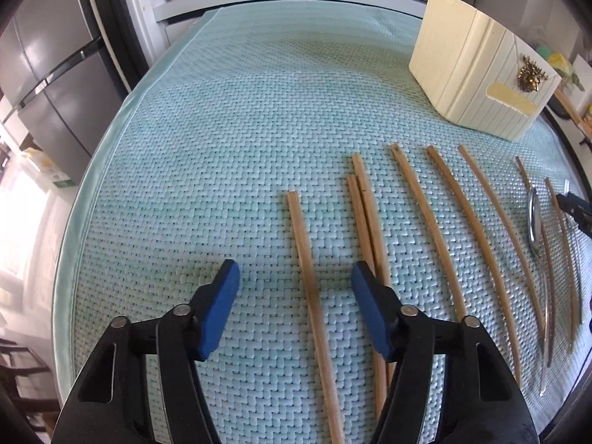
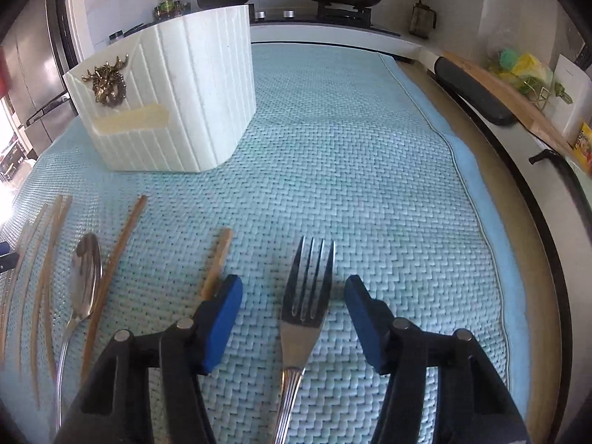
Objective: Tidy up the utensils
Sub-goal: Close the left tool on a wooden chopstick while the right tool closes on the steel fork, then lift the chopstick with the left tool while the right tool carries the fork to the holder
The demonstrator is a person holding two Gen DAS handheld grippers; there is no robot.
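Chopsticks laid out in a loose row on the woven mat, long axes running away from the person, so each can be taken from the near end; leftmost chopstick lies alone, and the left gripper hangs over it with fingers spread wide, one blue pad on either side, nothing pinched; that straddle reads as a line-up for a grasp, not yet made. Next right, a crossed pair of chopsticks, touching, the right pad of the left gripper just beside them; a closing grasp might nudge that pair. Further right, single chopsticks fan outward; then a spoon, bowl pointing away, flanked by sticks. Beyond the row, the cream ribbed holder stands upright, a gilt ornament and a strip of tape on its face; likely the destination, though its opening is not visible from either view. Right of the spoon, a short-looking chopstick partly hidden behind the right gripper's left pad; then the fork, tines pointing away, lying flat between the spread fingers of the right gripper, untouched. Both tools poised over separate pieces; sorting appears barely begun.
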